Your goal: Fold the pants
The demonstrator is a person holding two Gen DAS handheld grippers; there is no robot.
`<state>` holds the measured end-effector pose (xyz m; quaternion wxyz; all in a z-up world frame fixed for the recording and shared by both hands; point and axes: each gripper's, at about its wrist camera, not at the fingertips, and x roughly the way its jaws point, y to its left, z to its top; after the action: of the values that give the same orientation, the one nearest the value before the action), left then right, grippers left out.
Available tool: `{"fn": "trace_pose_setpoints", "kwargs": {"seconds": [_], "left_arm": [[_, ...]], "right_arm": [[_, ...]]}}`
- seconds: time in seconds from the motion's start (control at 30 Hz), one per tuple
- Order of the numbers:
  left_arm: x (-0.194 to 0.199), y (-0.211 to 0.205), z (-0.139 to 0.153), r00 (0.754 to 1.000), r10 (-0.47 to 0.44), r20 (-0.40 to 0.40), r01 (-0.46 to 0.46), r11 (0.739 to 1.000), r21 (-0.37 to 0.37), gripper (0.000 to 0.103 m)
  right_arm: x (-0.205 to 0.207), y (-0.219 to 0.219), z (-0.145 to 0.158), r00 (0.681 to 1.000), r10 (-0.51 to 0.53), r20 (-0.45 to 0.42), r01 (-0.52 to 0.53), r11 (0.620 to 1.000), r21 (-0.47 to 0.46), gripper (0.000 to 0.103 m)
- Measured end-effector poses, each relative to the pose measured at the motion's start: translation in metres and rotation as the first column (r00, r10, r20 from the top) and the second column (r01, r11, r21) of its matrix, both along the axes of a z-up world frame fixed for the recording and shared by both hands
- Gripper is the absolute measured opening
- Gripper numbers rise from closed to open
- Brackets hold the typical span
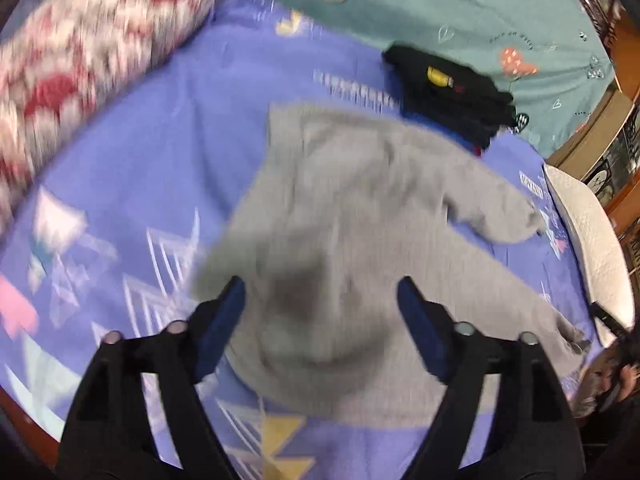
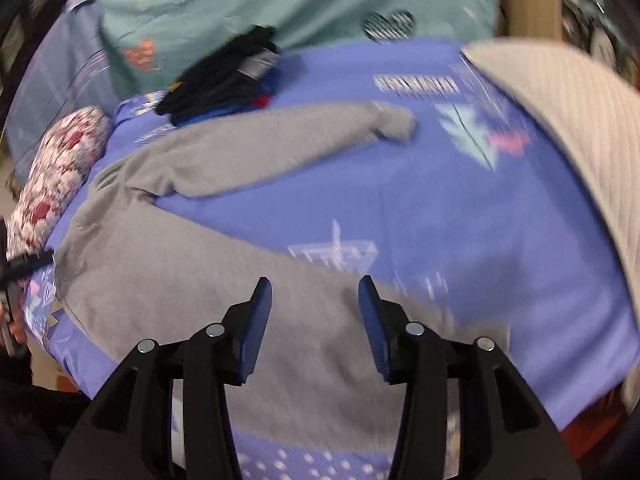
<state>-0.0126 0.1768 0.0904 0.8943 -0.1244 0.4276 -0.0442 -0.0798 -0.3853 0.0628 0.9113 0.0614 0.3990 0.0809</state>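
While both hand-held grippers, left and right, gape empty, the grey pants lie flat, legs splayed rightward.

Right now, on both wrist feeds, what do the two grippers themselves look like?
They match. The left gripper and right gripper each have two black plastic linkage arms with round silver rivets at the joints, ending in flat, dark blue rectangular pads as jaws. No cables, labels or sleeves show on either. Motion blur hides any finer markings.
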Motion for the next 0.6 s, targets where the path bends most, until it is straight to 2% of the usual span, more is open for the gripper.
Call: {"fn": "trace_pose_setpoints", "kwargs": {"seconds": [0.07, 0.13, 0.2, 0.33, 0.4, 0.5, 0.6], "left_arm": [[0.027, 0.005, 0.019, 0.999, 0.0, 0.036, -0.003, 0.997, 0.077, 0.087], [0.066, 0.008, 0.024, 0.999, -0.026, 0.022, 0.023, 0.989, 0.146, 0.088], [0.11, 0.003, 0.016, 0.998, -0.059, -0.017, 0.061, 0.976, 0.209, 0.088], [0.186, 0.0, -0.007, 0.99, -0.128, -0.067, 0.143, 0.931, 0.335, 0.088], [0.216, -0.002, -0.018, 0.98, -0.173, -0.1, 0.197, 0.919, 0.341, 0.088], [0.249, -0.014, -0.04, 0.952, -0.255, -0.168, 0.296, 0.903, 0.312, 0.088], [0.256, -0.032, -0.061, 0.922, -0.316, -0.223, 0.375, 0.873, 0.312, 0.085]], "right_arm": [[0.023, 0.015, 0.019, 0.999, 0.044, 0.026, -0.043, 0.998, -0.046, 0.05], [0.046, 0.028, 0.033, 0.996, 0.084, 0.041, -0.082, 0.995, -0.06, 0.05], [0.067, 0.046, 0.042, 0.992, 0.121, 0.045, -0.118, 0.991, -0.064, 0.05], [0.1, 0.077, 0.04, 0.983, 0.184, 0.024, -0.182, 0.98, -0.075, 0.05], [0.115, 0.087, 0.033, 0.979, 0.205, 0.0, -0.205, 0.976, -0.08, 0.05], [0.137, 0.098, 0.02, 0.974, 0.225, -0.033, -0.227, 0.971, -0.08, 0.05], [0.162, 0.106, 0.015, 0.967, 0.248, -0.053, -0.252, 0.964, -0.085, 0.05]]}}
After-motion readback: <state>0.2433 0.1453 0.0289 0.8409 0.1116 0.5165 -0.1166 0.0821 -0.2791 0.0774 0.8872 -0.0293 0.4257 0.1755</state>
